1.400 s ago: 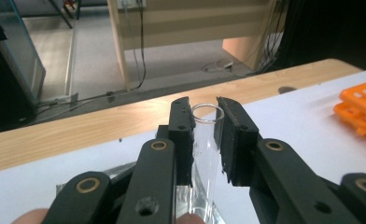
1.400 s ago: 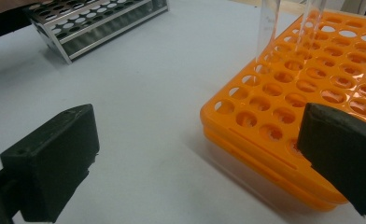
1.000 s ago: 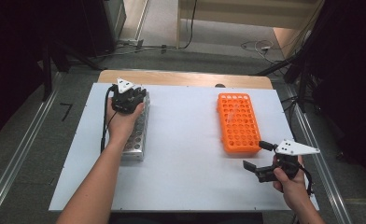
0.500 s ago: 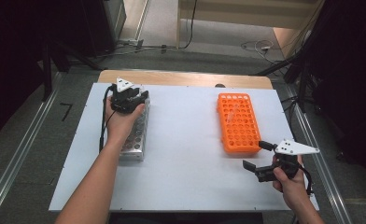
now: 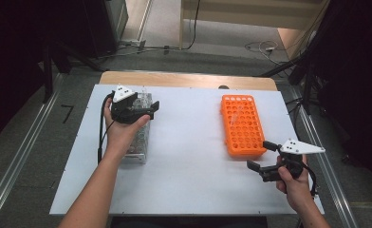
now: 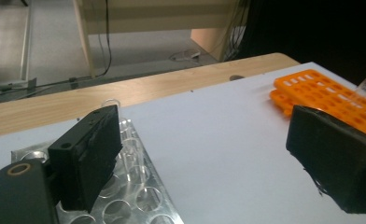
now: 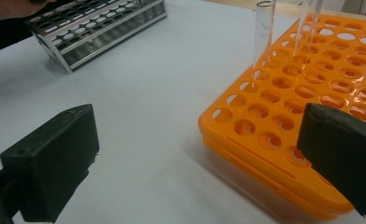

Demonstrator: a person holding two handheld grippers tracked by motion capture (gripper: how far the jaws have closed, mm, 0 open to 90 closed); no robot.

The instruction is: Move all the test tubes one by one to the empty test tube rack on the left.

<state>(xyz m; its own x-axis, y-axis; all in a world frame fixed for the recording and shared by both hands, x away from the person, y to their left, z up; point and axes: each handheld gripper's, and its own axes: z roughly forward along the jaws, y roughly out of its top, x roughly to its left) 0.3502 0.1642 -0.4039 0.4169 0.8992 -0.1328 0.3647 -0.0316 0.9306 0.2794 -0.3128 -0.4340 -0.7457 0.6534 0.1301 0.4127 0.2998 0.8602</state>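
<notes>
Item 1, nearest: my right gripper (image 5: 261,156), low over the tabletop (image 5: 189,156) just short of the orange tube rack (image 5: 242,124). Jaws released, nothing between them. Risk: if I push forward from here, the far jaw would likely strike the rack's near corner and slide it, since it sits loose.

Item 2: two clear glass test tubes (image 7: 263,32) standing upright in the orange rack's far holes. Risk: a nudge to the rack could rattle or tip them; glass, so probably fragile.

Item 3: my left gripper (image 5: 146,107), above the far end of the metal tube rack (image 5: 140,138). Its jaws have just been opening and stand apart, empty.

Item 4, farthest: a clear tube (image 6: 110,103) seated at the metal rack's far end, just behind my left jaw. Risk: swinging that jaw back could catch its rim and knock it askew.
</notes>
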